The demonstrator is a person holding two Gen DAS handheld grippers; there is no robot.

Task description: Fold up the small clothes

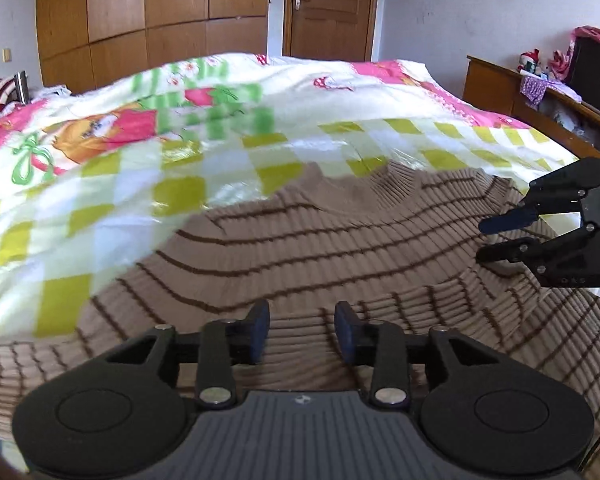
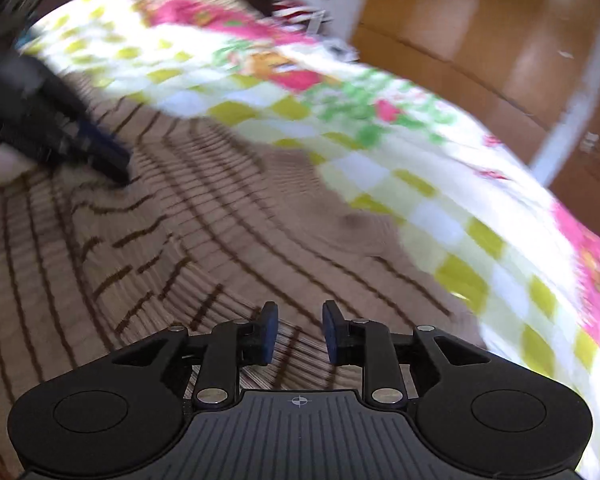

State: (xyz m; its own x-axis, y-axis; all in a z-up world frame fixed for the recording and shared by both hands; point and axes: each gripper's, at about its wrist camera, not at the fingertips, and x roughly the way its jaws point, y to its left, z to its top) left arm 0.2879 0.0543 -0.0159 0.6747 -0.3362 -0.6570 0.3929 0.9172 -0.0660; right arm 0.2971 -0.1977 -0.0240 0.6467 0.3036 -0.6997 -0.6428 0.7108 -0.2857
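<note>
Across the wide bed (image 1: pixel 260 128), under its checked yellow-green and pink cartoon quilt (image 1: pixel 140 184), a brown ribbed sweater (image 1: pixel 300 240) with thin dark stripes lies spread at the near edge, its round neckline pointing toward the far wardrobe (image 1: pixel 148 12) and door (image 1: pixel 328 4). The cloth ripples in shallow folds around the middle. Over the sweater's near part the left gripper (image 1: pixel 302 330) hangs with its blue-padded jaws parted and nothing between them. The right gripper (image 1: pixel 484 240) comes in from the sweater's right side, fingers apart, the lower fingertip seeming to touch the knit; its own view is motion-blurred, showing the same gap between its pads (image 2: pixel 270 332).
</note>
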